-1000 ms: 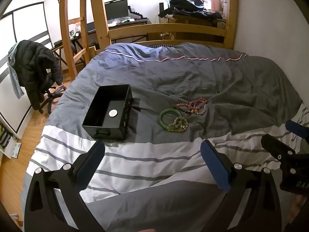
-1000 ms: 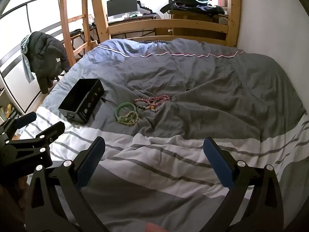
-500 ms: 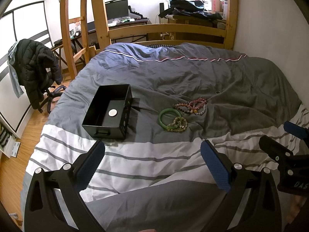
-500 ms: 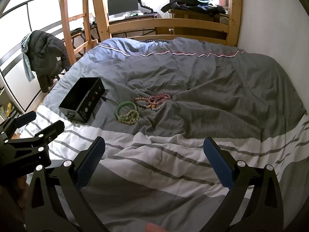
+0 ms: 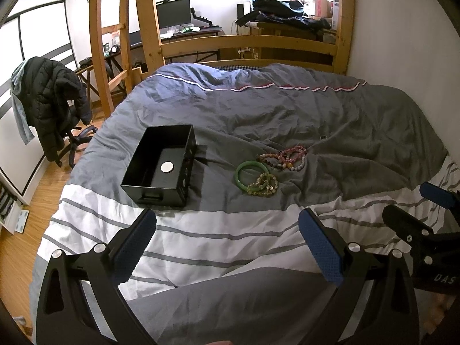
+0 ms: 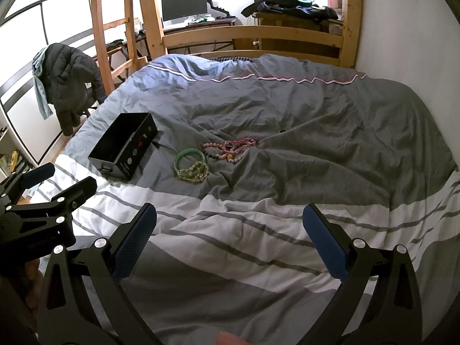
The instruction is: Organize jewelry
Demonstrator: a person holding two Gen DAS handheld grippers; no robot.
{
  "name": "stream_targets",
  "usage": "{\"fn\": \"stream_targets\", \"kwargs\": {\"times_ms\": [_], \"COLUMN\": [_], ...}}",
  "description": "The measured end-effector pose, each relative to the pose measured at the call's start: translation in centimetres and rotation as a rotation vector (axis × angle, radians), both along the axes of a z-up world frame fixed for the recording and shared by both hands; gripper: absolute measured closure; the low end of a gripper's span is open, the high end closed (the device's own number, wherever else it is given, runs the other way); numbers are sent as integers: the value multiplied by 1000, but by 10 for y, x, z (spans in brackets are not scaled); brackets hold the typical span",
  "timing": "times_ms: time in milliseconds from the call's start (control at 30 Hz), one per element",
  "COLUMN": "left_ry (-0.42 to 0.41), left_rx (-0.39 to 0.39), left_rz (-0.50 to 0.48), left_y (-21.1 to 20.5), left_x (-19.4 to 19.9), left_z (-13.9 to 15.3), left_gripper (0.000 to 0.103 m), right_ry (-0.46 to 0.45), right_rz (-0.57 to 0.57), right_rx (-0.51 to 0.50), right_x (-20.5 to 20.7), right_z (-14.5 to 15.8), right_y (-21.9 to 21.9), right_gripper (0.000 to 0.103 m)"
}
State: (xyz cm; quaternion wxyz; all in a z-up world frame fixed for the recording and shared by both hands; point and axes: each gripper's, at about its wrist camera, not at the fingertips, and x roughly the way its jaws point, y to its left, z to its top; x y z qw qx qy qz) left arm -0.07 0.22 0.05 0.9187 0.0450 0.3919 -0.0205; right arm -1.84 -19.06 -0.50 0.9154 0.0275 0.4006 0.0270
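An open black box (image 5: 161,166) with a silver disc (image 5: 167,167) inside sits on the grey duvet; it also shows in the right wrist view (image 6: 123,149). Right of it lie a green bangle (image 5: 250,172), a green bead bracelet (image 5: 264,185) and a pile of pink bead bracelets (image 5: 284,158). The bangle (image 6: 188,159), the green beads (image 6: 194,172) and the pink beads (image 6: 230,149) also show in the right wrist view. My left gripper (image 5: 227,227) is open and empty, well short of the box. My right gripper (image 6: 230,224) is open and empty, short of the jewelry.
The bed (image 5: 287,109) has a wooden footboard (image 5: 247,43) and a ladder (image 5: 109,43) at the far left. A chair with a black jacket (image 5: 49,106) stands left of the bed. A white wall (image 5: 402,43) runs along the right. A small ring (image 5: 323,137) lies behind the beads.
Both grippers have stayed open and shifted only slightly. The jewelry and the box have not moved.
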Motion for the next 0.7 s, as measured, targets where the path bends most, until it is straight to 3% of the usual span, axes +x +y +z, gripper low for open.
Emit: {"fn": "stream_targets", "kwargs": {"times_ms": [700], "left_ry": [-1], "left_rx": [-18], "left_rz": [3], "left_y": [2], "left_x": [-1], "left_z": [1], "left_gripper": [5], "right_ry": [3], "right_rz": [-1], "right_rx": [0], "right_x": [0], "right_z": [1], "right_y": [1], "right_gripper": [3]}}
